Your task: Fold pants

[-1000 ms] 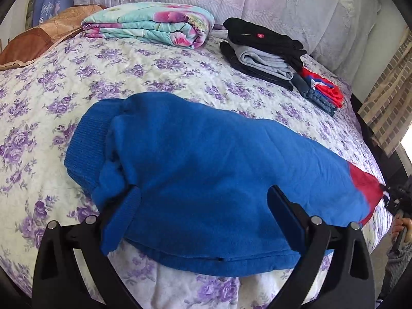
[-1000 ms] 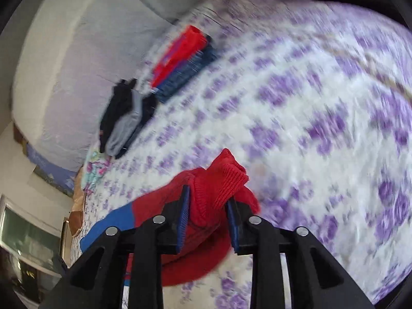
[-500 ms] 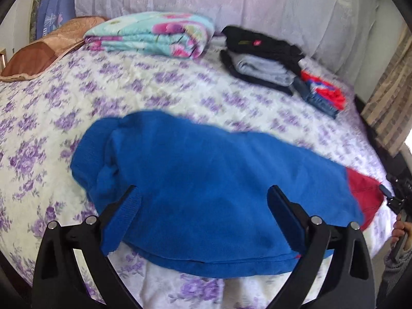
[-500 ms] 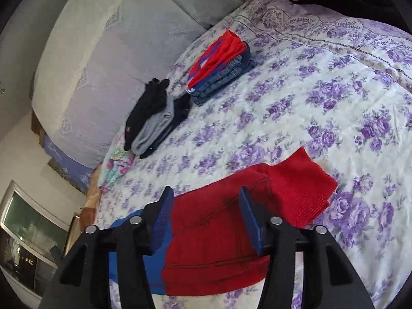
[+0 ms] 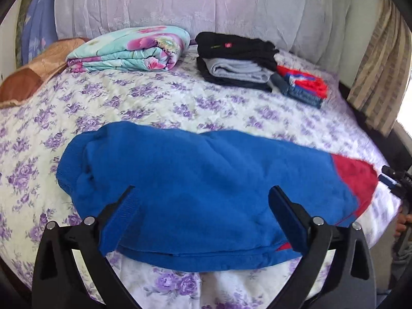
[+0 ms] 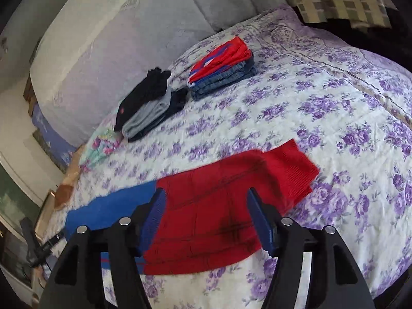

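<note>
Pants: blue fleece body with a red lower section, laid flat across the near part of the bed. In the left wrist view the ribbed blue end lies at 9 o'clock and the red end at 3 o'clock. In the right wrist view the ribbed red cuff points to 2 o'clock.

Left gripper: fingers wide apart above the blue cloth, nothing clamped between them.

Right gripper: fingers apart, having just been opening; the red cloth lies flat beneath them, and the pads do not press on it.

Bedspread: white with purple flowers, covering the bed.

Folded quilt: turquoise with pink flowers, at 11 o'clock in the left wrist view.

Black and grey folded stack: at 12 to 1 o'clock, just beside the quilt.

Red, blue and denim folded stack: touching the black and grey stack on its right.

Brown cushion: at 10 o'clock, at the bed's edge.

Headboard: pale, padded, behind the stacks.

Curtain: striped, at 2 o'clock.
</note>
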`<state>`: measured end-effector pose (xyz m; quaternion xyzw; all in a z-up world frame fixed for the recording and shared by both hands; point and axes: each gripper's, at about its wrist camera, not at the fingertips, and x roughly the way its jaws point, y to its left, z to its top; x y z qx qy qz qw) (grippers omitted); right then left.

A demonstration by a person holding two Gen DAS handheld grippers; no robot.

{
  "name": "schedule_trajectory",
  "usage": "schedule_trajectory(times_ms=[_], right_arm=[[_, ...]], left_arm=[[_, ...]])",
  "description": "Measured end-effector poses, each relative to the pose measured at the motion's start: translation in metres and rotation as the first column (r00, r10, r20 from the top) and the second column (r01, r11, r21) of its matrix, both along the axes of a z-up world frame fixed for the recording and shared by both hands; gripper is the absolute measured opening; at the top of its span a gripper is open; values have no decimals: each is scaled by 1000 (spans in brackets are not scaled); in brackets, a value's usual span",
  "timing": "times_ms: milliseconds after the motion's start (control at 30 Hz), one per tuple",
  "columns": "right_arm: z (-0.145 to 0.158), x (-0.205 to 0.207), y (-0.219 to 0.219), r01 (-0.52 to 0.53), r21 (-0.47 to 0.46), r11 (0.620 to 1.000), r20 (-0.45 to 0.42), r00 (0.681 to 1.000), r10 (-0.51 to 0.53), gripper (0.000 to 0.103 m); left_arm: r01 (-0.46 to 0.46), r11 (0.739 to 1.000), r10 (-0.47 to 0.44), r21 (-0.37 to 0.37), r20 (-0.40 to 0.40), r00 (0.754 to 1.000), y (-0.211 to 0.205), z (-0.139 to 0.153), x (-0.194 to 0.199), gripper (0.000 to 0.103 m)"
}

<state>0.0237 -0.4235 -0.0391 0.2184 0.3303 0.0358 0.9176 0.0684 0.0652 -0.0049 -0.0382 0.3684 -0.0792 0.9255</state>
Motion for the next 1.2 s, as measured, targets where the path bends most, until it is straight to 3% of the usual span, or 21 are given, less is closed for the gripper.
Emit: schedule_trajectory(times_ms=[100, 200, 267, 433, 567, 700, 900, 1033, 1200], right_arm=[[-37, 7, 11, 7, -99, 995, -99, 995, -17, 66], [-36, 2, 20, -13, -173, 985, -68, 998, 1, 70], [-20, -9, 15, -13, -114, 993, -15, 1000, 11, 71], [3, -34, -15, 11, 47, 999, 42, 999, -13, 79], [-16, -46, -47, 68, 258, 964, 17, 997, -75, 79], [-43, -47, -67, 119, 434, 893, -3, 991, -130, 74], [-56, -34, -72, 172, 488, 856, -38, 984, -176, 73], [-58, -18, -71, 203, 464, 862, -74, 979, -191, 73], [-57, 0, -72, 227, 430, 874, -67, 973, -220, 71]], left_arm=[[-49, 999, 50, 19, -94, 994, 4, -29, 11, 98], [-60, 998, 62, 29, -68, 996, 3, -32, 7, 98], [-55, 998, 55, 3, -48, 997, 1, -23, 2, 98], [-26, 985, 28, -170, 12, 1000, 7, 4, -6, 98], [25, 982, -22, -190, 21, 1000, -12, 13, 0, 98], [82, 986, -83, -145, -1, 997, -47, 12, 7, 98], [158, 980, -165, -120, -58, 985, -93, 0, 14, 98], [195, 972, -208, -133, -92, 974, -115, -7, 19, 98], [217, 973, -222, -82, -67, 973, -146, -10, 22, 98]])
